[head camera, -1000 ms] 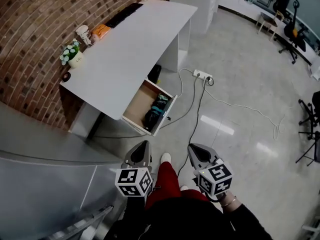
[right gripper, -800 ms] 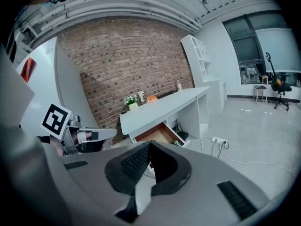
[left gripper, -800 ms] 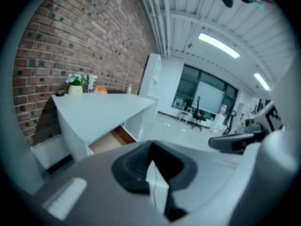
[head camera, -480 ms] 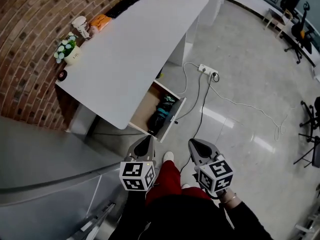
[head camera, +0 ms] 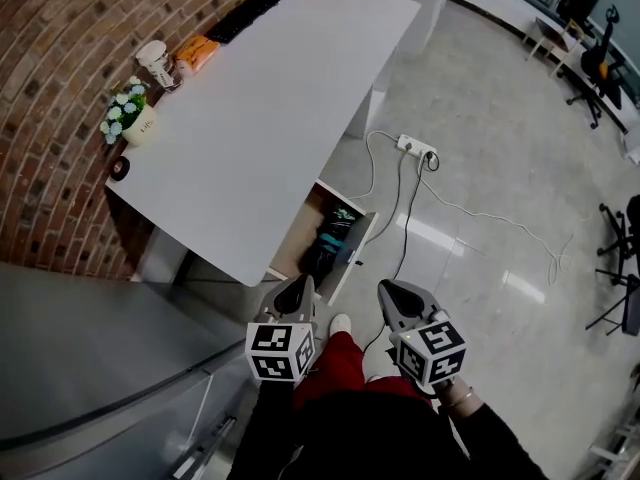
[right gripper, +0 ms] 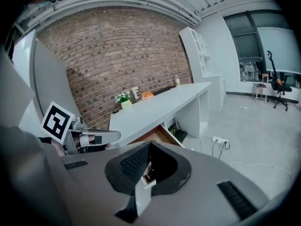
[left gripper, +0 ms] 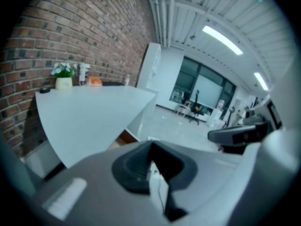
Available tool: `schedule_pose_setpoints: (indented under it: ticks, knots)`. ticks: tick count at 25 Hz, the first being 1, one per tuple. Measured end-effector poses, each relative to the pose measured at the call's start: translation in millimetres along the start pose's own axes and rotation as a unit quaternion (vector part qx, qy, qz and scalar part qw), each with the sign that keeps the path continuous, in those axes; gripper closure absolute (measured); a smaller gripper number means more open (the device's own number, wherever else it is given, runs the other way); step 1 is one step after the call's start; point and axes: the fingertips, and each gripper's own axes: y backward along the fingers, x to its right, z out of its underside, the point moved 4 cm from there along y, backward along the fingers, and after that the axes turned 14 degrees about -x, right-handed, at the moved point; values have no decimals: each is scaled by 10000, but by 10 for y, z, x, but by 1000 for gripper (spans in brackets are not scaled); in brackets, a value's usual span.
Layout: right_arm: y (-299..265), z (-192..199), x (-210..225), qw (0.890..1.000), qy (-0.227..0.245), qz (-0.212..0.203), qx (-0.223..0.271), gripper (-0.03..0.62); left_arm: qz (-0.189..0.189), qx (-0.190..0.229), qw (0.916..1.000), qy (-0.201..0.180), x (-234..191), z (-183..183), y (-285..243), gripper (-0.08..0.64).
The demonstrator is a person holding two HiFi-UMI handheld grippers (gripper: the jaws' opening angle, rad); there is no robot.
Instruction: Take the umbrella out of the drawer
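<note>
Under the white desk (head camera: pixel 270 108) a wooden drawer (head camera: pixel 352 256) stands pulled out. In it lies the umbrella (head camera: pixel 330 240), a dark folded bundle with a teal patch. My left gripper (head camera: pixel 299 287) hangs just short of the drawer's near corner, jaws shut and empty. My right gripper (head camera: pixel 386 291) is level with it, to the right of the drawer front, also shut on nothing. In the left gripper view the shut jaws (left gripper: pixel 151 143) point past the desk's corner. The right gripper view has the shut jaws (right gripper: pixel 150 144) aimed at the drawer (right gripper: pixel 157 134).
A power strip (head camera: pixel 417 150) with trailing cables lies on the floor beyond the drawer. On the desk's far side stand a flower pot (head camera: pixel 127 120), a cup (head camera: pixel 157 63) and a keyboard (head camera: pixel 247 13) against the brick wall. A grey counter (head camera: pixel 80 368) rises at my left. My red trouser leg (head camera: pixel 335 363) shows between the grippers.
Both grippers have come forward toward the desk together. The open drawer, earlier well ahead of them, now lies right in front of their tips. Jaws stayed shut.
</note>
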Motion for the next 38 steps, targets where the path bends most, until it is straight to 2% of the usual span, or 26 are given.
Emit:
schedule_pose_setpoints:
  ticks: [13,19,26,38]
  knots:
    - [-349,-178,124,9993,-247,242,-171,594,232,-438,9987,-114,-267,-106,-469,554]
    - [-450,-171,280,9983,-409,357,-195,594,288,-718,9964,-352,-247,-99,-703,544]
    - [-589,-42,474,9970,-626,340,-317,594,229,-1088,9926,-492,-251,-62,-1038,514]
    - [-910,312,725,9932,-993,168,-586,594,79,-1901,9798,-619,-317,271,-1709,425]
